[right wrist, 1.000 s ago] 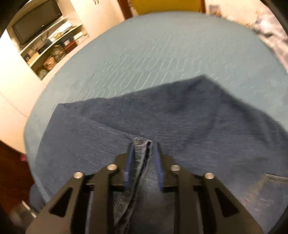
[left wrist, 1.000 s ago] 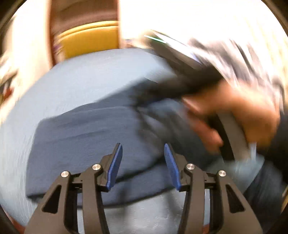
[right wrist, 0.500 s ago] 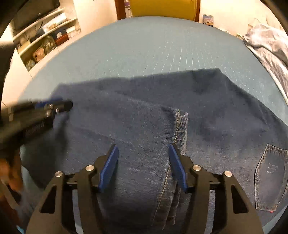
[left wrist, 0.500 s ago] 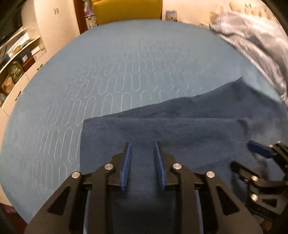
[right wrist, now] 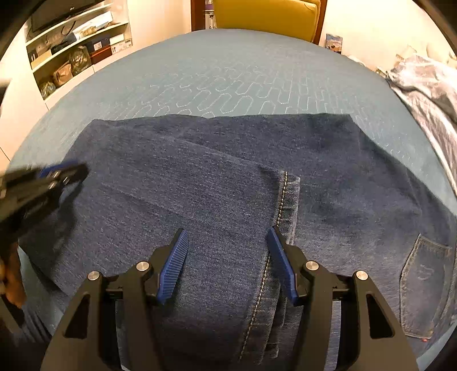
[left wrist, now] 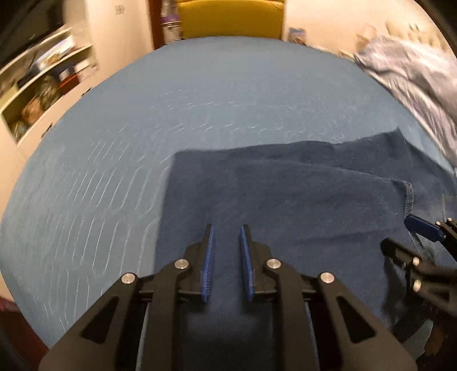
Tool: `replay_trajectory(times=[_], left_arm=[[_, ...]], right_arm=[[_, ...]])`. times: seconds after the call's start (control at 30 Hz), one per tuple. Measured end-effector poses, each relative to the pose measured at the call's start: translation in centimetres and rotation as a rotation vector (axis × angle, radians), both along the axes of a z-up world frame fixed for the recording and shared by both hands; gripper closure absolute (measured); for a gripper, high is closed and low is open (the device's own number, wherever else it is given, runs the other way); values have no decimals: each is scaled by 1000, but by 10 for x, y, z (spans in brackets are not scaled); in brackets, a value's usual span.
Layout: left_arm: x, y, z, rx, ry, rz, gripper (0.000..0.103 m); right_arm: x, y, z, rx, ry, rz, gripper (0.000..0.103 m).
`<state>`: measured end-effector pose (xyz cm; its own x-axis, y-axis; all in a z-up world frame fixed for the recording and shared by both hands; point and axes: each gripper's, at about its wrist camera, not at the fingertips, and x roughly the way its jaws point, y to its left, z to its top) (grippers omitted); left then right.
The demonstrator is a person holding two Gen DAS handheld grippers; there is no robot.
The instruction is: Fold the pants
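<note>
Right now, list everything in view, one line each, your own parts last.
jeans: one, dark blue denim, folded on the bedspread, hem with pale stitching on top, back pocket at the right edge
bedspread: one, teal, quilted, under the jeans
chair: one, yellow, beyond the far edge of the bedspread
shelves: one white unit, far left, holding bags and boxes
screen: one, black, above the shelves
blanket: one, pale patterned, crumpled at the far right
left gripper: black with blue pads, jaws have just been closing, narrow gap, over the left part of the jeans
right gripper: black with blue pads, open, over the hem
hand: one, partly seen at the left edge, on the left gripper
</note>
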<state>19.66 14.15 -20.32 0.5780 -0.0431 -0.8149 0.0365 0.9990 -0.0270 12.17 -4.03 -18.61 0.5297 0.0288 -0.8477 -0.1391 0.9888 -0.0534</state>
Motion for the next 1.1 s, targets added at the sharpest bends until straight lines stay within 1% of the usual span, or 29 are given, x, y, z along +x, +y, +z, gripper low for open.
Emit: replay_trajectory(times=[0.03,0.07,0.1,0.13,0.17,0.23,0.27,0.3,0.33,0.4,0.47,0.53,0.57,0.6,0.67,0.73,0.77,0.83,0.87,0.9,0.93,0.97,1.0,1.03,1.1], left_arm=[[-11,6,4,-13,-13,30,83],[-22,9,9,-31,-32,63,80],[-36,13,18,-52,-55,81,70],[-48,11,22,-74,-77,79,67],[-58,3,28,-84,-98,47,66],[-72,-13,28,-62,-107,-30,60],[-76,-22,21,-41,-92,-74,54],[-81,-23,13,-21,-70,-85,54],[-84,-22,5,13,-57,-73,54],[-95,-21,0,9,-76,-62,54],[-100,-15,3,35,-88,-40,54],[-106,0,11,-17,-105,3,54],[-106,17,17,-62,-112,39,54],[-111,23,20,-67,-122,61,52],[-114,30,22,-55,-131,60,49],[-109,37,14,-41,-94,69,49],[-111,45,8,-61,-75,95,46],[-114,62,12,-138,-85,119,42],[-116,66,10,-164,-86,123,41],[-119,70,10,-196,-84,123,41],[-121,76,7,-245,-81,129,41],[-122,82,5,-289,-81,136,40],[-123,88,3,-325,-80,141,40],[-125,92,2,-346,-80,134,40],[-127,93,1,-347,-80,110,42]], right_arm=[[0,-1,0,-1,2,3,48],[1,-2,0,-3,2,5,48],[1,-2,0,-5,1,6,48],[0,-2,-1,-7,-2,7,48],[0,-2,-1,-9,-3,8,48],[0,-1,0,-14,-5,7,48],[-1,0,0,-14,-5,6,48],[-1,1,0,-13,-5,7,48],[-2,1,0,-13,-6,9,48],[-3,1,0,-8,-7,18,48],[-4,0,-2,-8,-13,27,48],[-5,0,-2,-12,-17,29,48],[-5,0,-2,-14,-16,28,48],[-5,1,-1,-18,-15,26,48],[-5,3,3,-17,-13,14,47],[-12,-2,8,21,-34,-21,46],[-16,-5,10,20,-47,-33,46],[-25,-4,2,-46,-45,-19,42],[-29,-4,-1,-57,-60,-4,41],[-32,-5,-2,-61,-75,7,39],[-32,-7,-3,-61,-75,11,37],[-29,-9,-4,-52,-66,1,34],[-27,-11,-4,-43,-59,-7,30],[-26,-16,-7,-23,-51,-21,25],[-26,-22,-11,-2,-59,-21,23]])
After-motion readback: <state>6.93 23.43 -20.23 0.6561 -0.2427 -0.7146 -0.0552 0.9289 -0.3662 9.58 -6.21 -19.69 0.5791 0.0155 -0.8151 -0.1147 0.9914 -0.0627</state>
